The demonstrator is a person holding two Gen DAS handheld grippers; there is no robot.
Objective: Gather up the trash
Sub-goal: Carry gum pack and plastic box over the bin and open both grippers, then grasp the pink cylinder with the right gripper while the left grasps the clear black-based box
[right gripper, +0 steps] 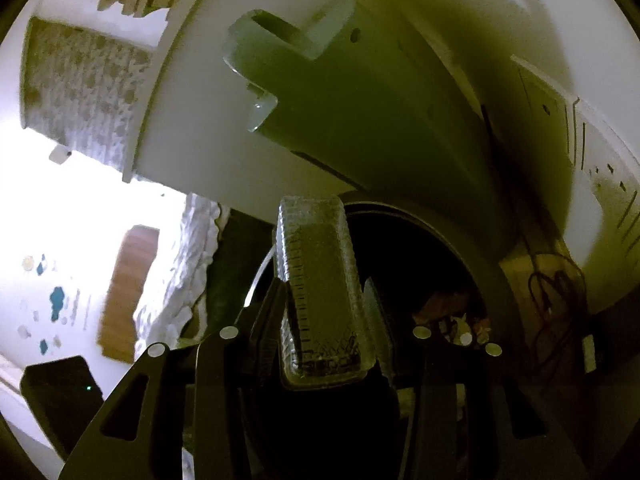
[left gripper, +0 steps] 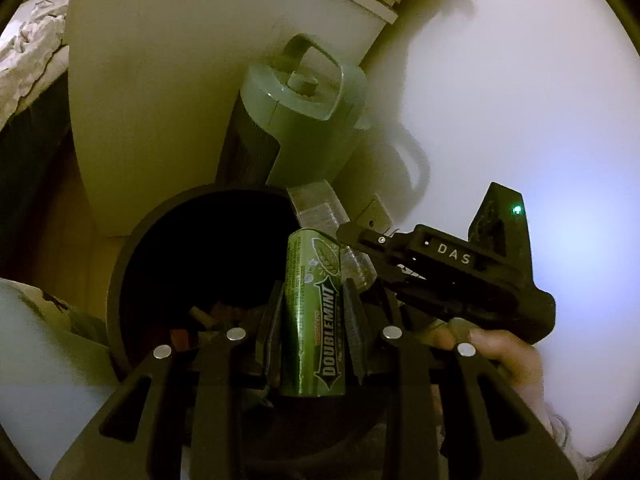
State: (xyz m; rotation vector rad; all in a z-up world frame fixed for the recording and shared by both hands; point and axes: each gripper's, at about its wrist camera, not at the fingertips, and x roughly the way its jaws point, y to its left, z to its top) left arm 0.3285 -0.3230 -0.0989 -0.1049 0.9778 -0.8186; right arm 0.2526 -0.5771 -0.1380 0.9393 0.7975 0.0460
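Hidden: the dark bin (left gripper: 132,248) holds dim scraps at the bottom, too murky to name; the bin's near rim is cut off by the gripper bodies.
Left gripper (left gripper: 314,312): narrow, pads pressing both sides of a green Doublemint pack (left gripper: 316,316) held upright over the bin's rim.
Right gripper (right gripper: 326,304): moderately spread, clamping a clear ribbed plastic container (right gripper: 320,280) above the bin's mouth.
Room: a white cabinet (left gripper: 180,80) and a pale green appliance (left gripper: 308,92) stand behind the bin, against a bright white wall (left gripper: 520,100).
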